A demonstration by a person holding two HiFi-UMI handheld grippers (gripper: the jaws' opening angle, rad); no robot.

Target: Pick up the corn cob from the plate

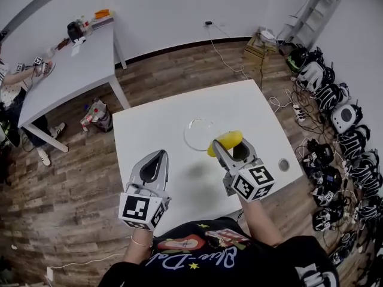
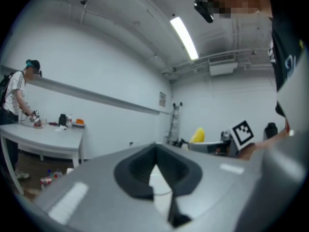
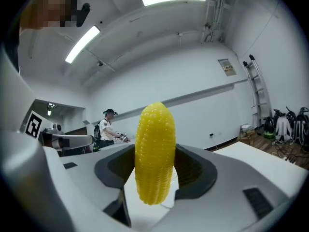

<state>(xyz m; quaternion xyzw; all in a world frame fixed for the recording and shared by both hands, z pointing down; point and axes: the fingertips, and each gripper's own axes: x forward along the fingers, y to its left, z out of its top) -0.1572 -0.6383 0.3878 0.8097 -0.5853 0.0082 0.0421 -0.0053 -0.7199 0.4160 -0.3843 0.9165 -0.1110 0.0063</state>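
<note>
Right hand-held gripper [image 1: 232, 148] clamped on the yellow corn cob [image 1: 226, 140], cob crosswise in its jaws at the near-right rim of the clear round plate [image 1: 187, 134] on the white worktop [image 1: 149, 130]; left hand-held gripper [image 1: 158, 158] jaws together, empty.

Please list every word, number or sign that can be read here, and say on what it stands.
"Blue": cursive print on the person's shirt; the rest of it is unreadable.
Wall notice: too small to read.
Square markers: black-and-white patterns only, no letters.
</note>
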